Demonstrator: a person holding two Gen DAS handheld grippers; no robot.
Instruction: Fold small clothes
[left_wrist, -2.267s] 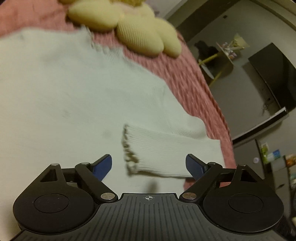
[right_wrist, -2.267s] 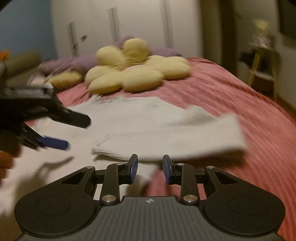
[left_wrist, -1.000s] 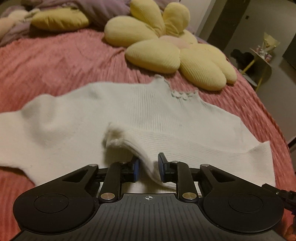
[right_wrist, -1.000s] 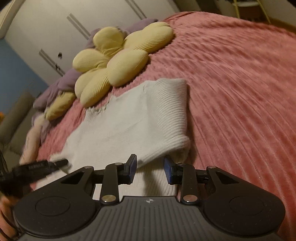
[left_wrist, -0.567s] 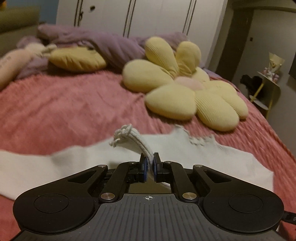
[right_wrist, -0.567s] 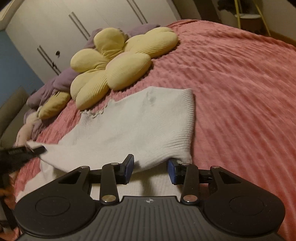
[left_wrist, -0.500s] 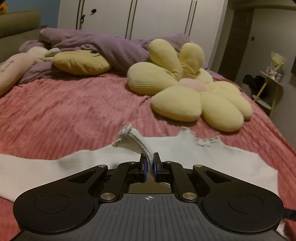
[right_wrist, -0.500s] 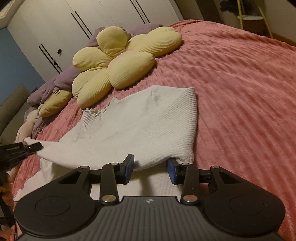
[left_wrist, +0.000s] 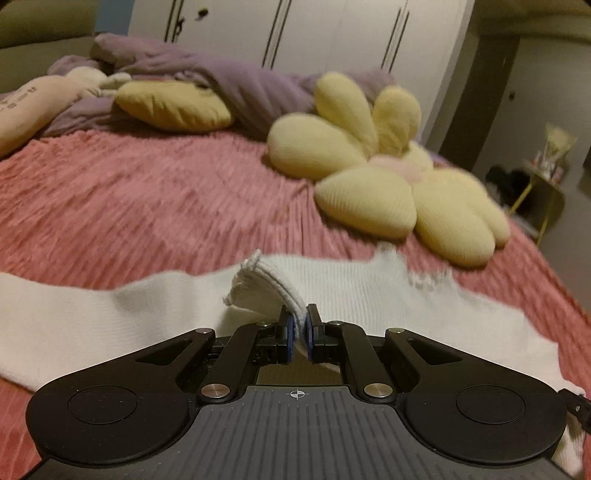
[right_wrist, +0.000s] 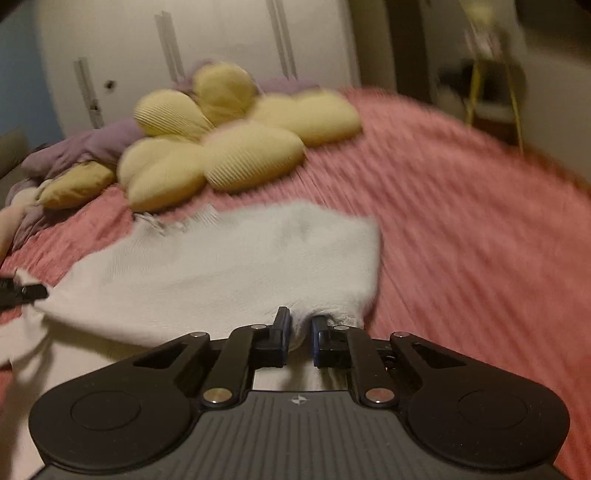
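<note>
Open stretch of ribbed pink bedspread (right_wrist: 461, 229) right of white knit sweater (right_wrist: 221, 258); passage beyond blocked by yellow flower-shaped cushion (right_wrist: 221, 147) and purple blanket heap (left_wrist: 236, 88).

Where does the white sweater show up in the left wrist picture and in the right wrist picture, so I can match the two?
Left wrist view: the white sweater spans the lower middle, its cuff pinched in the left hand-held gripper.
Right wrist view: it fills the centre-left, a fold pinched in the right hand-held gripper.
Shared landmark: the yellow flower cushion beyond the neckline.
</note>
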